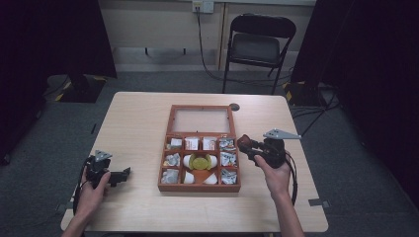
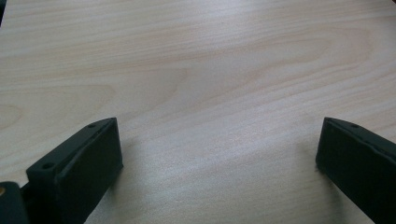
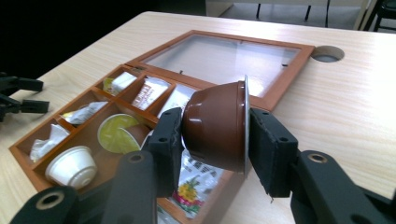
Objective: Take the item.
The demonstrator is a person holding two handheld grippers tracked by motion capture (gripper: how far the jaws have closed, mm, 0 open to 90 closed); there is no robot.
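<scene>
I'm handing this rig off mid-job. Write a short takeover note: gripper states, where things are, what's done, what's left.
Right gripper: shut on the brown coffee capsule with the silver foil rim, held on its side above the right edge of the open wooden compartment box.
Left gripper: open, holds nothing, over the bare light wooden table left of the box.
Box: the glass-panelled lid lies flat behind it; the side cells hold sachets, the middle holds white capsules and a yellow-lidded capsule.
Done: capsule gripped and off the table.
Left: probably placing it; whether into or away from the box can't be told.
</scene>
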